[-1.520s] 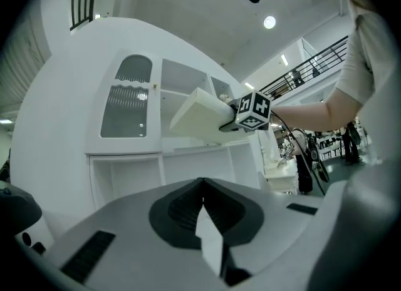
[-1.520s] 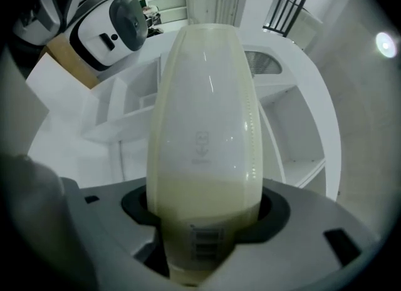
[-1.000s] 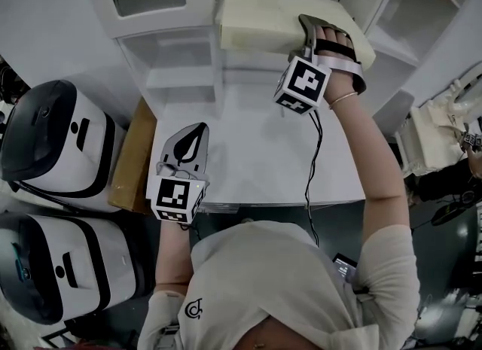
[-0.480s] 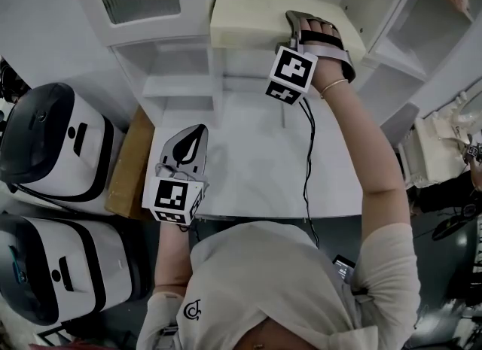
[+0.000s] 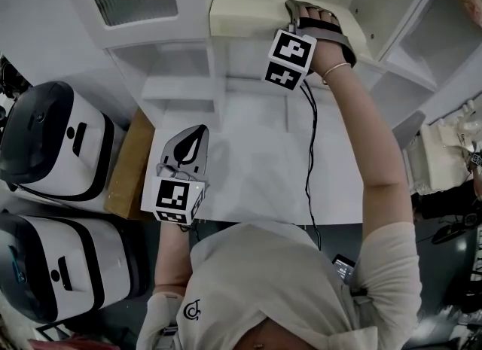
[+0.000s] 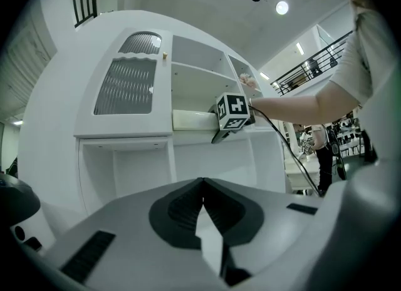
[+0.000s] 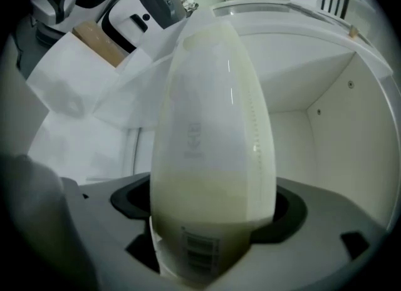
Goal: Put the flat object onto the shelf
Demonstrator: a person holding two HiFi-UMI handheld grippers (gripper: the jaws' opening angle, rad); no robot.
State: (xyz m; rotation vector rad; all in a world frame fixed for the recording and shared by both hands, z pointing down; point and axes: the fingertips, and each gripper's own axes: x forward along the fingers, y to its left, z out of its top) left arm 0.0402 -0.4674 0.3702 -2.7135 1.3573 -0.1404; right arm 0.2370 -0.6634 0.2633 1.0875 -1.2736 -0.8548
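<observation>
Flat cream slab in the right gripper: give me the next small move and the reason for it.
Probably draw the right gripper straight back off the flat cream slab. Its jaws have just been opening with the slab between them, and the slab appears to rest on the shelf already. The left gripper is shut, empty and well clear.

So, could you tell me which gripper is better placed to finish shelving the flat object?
Right: right gripper is at the shelf, jaws just opening around the flat object; left gripper hangs shut, low.
</observation>
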